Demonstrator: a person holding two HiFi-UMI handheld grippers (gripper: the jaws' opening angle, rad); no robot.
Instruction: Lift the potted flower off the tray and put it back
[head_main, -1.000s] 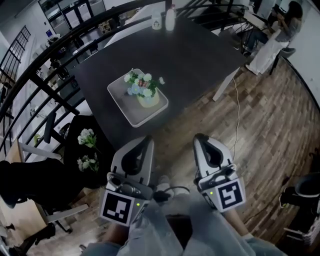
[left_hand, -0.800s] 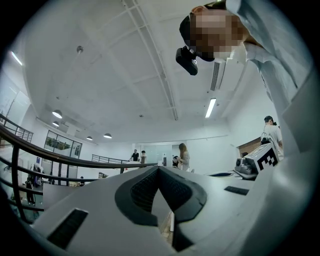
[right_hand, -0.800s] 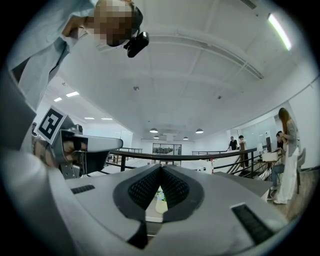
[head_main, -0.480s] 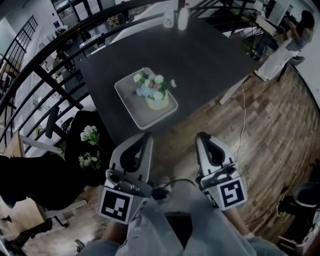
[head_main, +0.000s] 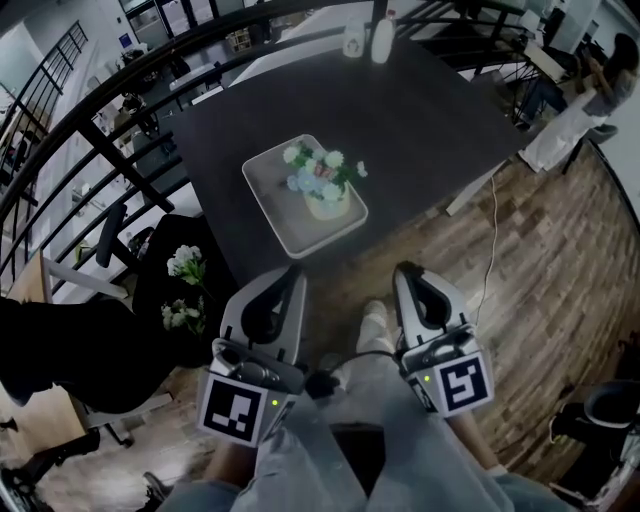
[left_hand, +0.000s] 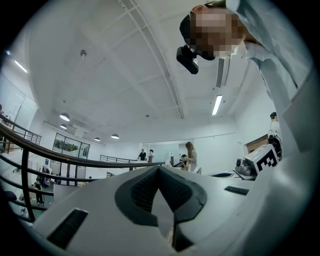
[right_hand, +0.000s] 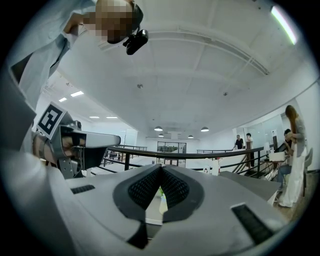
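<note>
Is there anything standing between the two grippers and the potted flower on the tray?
Nothing visible does. Only bare table and the low rim of the tray lie between the potted flower and the left gripper and right gripper, both shut and short of the table edge.

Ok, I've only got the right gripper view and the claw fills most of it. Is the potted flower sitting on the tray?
Observer: Yes, the head view shows the potted flower standing upright on the tray.
Operator: Where does that tray sit?
Observer: Close to the nearest corner of the table.
Operator: And the other claw?
Observer: The left gripper view shows the left claw shut, with nothing in it.
</note>
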